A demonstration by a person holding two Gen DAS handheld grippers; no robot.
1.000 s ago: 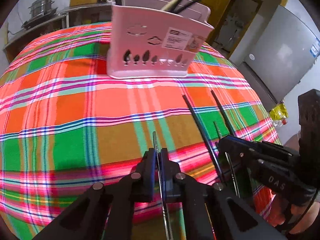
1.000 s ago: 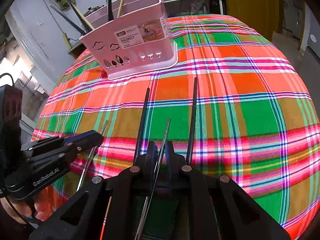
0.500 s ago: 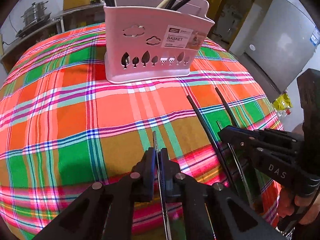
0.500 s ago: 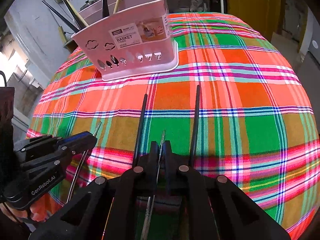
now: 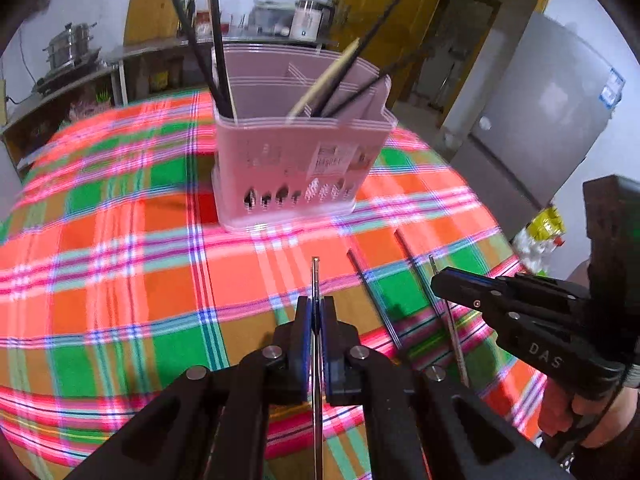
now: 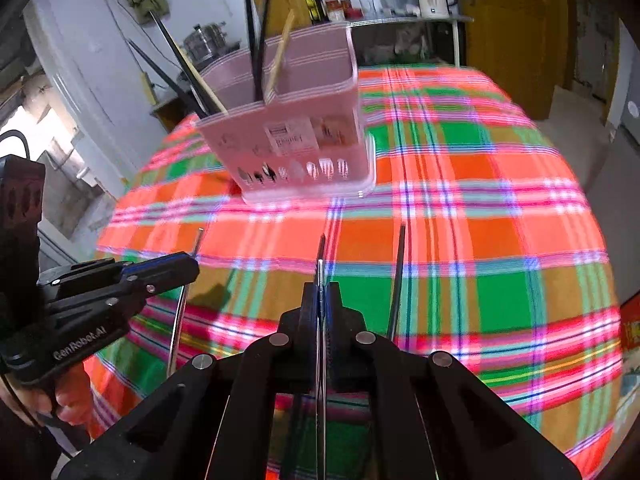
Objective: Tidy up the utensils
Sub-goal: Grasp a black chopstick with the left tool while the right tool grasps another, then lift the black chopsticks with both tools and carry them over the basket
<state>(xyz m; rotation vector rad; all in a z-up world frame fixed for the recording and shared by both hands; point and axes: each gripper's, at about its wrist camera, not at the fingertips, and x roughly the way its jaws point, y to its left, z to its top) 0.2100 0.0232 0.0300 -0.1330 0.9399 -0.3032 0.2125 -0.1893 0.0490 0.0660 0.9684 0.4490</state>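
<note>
The left gripper [image 5: 316,312] has its jaws pressed together on a thin metal chopstick [image 5: 315,276]. The chopstick runs straight between the two pads, and its tip stands out a little in front of them, above the cloth. The right gripper [image 6: 321,300] is closed in the same way on a second metal chopstick [image 6: 320,276], which also passes between its pads with the tip a little ahead. In the right wrist view the left gripper [image 6: 188,264] shows at the left side, and a hand [image 6: 60,400] holds its handle from below. In the left wrist view the right gripper [image 5: 440,280] shows at the right side.

The table is covered with a checked cloth [image 5: 120,280] in orange, green and pink. Two black chopsticks [image 5: 368,280] lie on the cloth near the front edge of the table, between the two grippers in the left wrist view. They lie almost parallel, and each points toward the basket.

The pink basket [image 5: 296,160] stands upright on the cloth toward the far edge of the table, well apart from both grippers. It has several compartments. Some black chopsticks [image 5: 218,40] and one pale wooden one [image 5: 324,80] lean inside it, but I cannot tell which compartment each one is in. Both pictures are a little blurred.
</note>
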